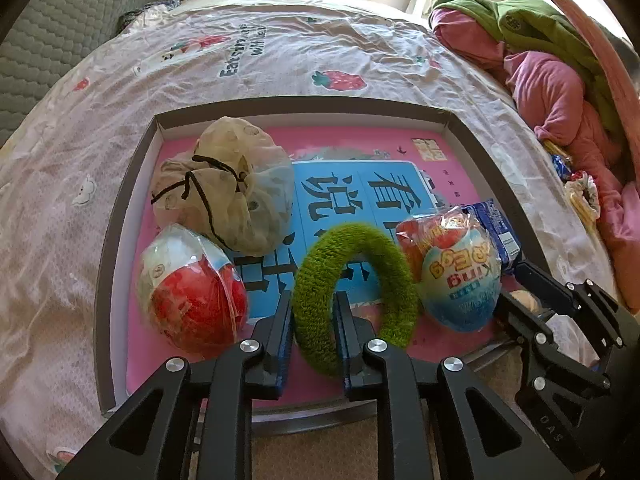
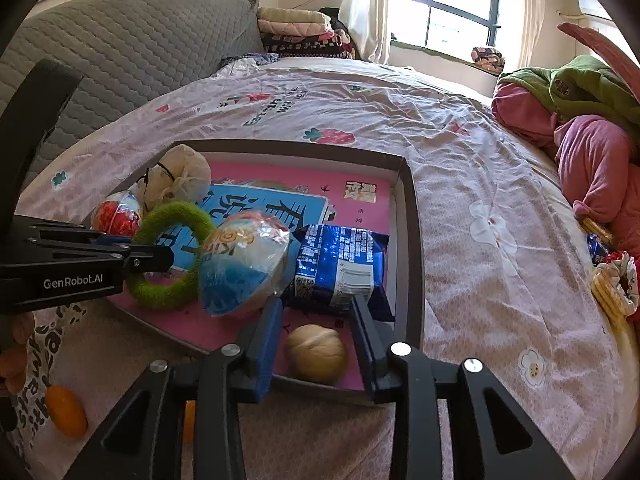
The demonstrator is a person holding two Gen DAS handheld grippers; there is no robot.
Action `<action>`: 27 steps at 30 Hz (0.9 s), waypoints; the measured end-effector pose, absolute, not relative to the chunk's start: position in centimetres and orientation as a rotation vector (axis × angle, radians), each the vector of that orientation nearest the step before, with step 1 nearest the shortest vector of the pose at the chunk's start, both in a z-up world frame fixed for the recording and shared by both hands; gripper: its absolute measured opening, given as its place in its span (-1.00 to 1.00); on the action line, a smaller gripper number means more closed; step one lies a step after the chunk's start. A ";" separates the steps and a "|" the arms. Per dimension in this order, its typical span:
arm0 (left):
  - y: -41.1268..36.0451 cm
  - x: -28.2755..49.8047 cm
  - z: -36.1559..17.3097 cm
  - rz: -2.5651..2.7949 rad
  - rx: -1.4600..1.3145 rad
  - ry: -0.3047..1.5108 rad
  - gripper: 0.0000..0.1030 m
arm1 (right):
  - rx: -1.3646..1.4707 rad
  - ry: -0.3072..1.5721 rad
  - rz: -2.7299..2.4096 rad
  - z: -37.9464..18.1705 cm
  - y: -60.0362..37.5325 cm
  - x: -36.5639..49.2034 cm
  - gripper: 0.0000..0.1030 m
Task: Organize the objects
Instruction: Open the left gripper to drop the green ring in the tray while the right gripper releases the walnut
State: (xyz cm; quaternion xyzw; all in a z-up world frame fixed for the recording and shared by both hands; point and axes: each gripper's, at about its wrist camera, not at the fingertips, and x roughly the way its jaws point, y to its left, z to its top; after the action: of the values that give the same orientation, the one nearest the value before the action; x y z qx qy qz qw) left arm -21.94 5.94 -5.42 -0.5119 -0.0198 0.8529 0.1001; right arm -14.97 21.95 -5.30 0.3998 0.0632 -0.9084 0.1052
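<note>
**Left wrist view: gripper clamped on the green ring inside the box lid**

Left wrist view shows the left gripper (image 1: 313, 322) with its fingers closed on the near-left part of the fuzzy green ring (image 1: 356, 292). One finger is outside the ring and one is inside its hole, so the band is pinched between them. The ring stands tilted above the pink and blue book (image 1: 360, 192) that covers the floor of the shallow grey box lid (image 1: 120, 216).

All places below are given relative to the green ring. Just to its left lies the red wrapped egg (image 1: 192, 292). Behind it, toward the far left corner of the lid, sits the beige drawstring pouch (image 1: 228, 184). Just to its right, and seeming to touch it, is the blue wrapped egg (image 1: 460, 276). Beyond that egg lies the blue snack packet (image 2: 340, 268).

From the right wrist view, the right gripper (image 2: 316, 336) is wide open and holds nothing. Its fingers stand on both sides of a pale round bun (image 2: 317, 354) without touching it. The bun rests in the near right corner of the lid, well to the right of the ring. The lid lies on a pink bedsheet (image 2: 480, 184). An orange object (image 2: 66, 410) lies on the sheet, outside the lid and nearer to the camera than the ring.
</note>
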 end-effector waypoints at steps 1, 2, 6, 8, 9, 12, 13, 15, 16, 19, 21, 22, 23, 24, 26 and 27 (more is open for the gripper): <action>6.0 -21.9 -5.4 2.523 -1.512 -0.055 -0.60 | 1.176 0.186 -2.679 -5.3 21.9 -14.9 -0.25; 6.0 -21.8 -5.3 2.524 -1.511 -0.054 -0.58 | 1.178 0.187 -2.680 -5.3 21.9 -14.9 -0.24; 5.8 -21.8 -5.3 2.537 -1.514 -0.063 -0.57 | 1.183 0.173 -2.680 -5.4 22.0 -14.9 -0.19; 5.6 -21.8 -5.2 2.538 -1.516 -0.074 -0.57 | 1.184 0.176 -2.683 -5.3 22.1 -14.8 -0.15; 5.6 -21.8 -5.2 2.537 -1.517 -0.076 -0.57 | 1.184 0.174 -2.684 -5.3 22.2 -14.7 -0.15; 5.5 -21.6 -5.0 2.538 -1.514 -0.082 -0.50 | 1.186 0.165 -2.689 -5.2 22.3 -14.5 -0.14; 5.4 -21.6 -5.0 2.539 -1.511 -0.088 -0.45 | 1.185 0.163 -2.691 -5.1 22.3 -14.4 -0.13; 5.3 -21.5 -4.9 2.541 -1.506 -0.102 -0.39 | 1.184 0.164 -2.693 -5.0 22.3 -14.3 -0.13; 5.2 -21.4 -4.8 2.541 -1.502 -0.113 -0.35 | 1.185 0.164 -2.694 -5.0 22.3 -14.3 -0.12; 5.2 -21.3 -4.6 2.537 -1.489 -0.131 -0.15 | 1.185 0.166 -2.697 -4.9 22.4 -14.1 -0.10; 5.1 -21.2 -4.4 2.539 -1.483 -0.135 -0.09 | 1.186 0.164 -2.699 -4.9 22.4 -14.1 -0.06; 5.1 -21.1 -4.2 2.540 -1.482 -0.137 -0.08 | 1.188 0.165 -2.699 -4.8 22.4 -14.0 -0.04; 5.1 -21.1 -4.2 2.539 -1.481 -0.139 -0.08 | 1.189 0.167 -2.701 -4.8 22.4 -13.9 -0.02; 5.0 -21.0 -4.0 2.538 -1.475 -0.145 -0.08 | 1.192 0.168 -2.701 -4.7 22.4 -13.9 -0.02; 5.0 -20.9 -3.8 2.540 -1.471 -0.152 -0.07 | 1.194 0.172 -2.700 -4.6 22.3 -13.9 -0.01; 4.9 -20.9 -3.7 2.539 -1.468 -0.157 -0.07 | 1.195 0.177 -2.702 -4.6 22.2 -13.8 -0.01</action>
State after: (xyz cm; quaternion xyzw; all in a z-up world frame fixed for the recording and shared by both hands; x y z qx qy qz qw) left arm -20.88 4.91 -3.71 -0.4972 -0.0530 0.8600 0.1020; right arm -13.79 22.21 -4.60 0.4019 0.0594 -0.9092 0.0908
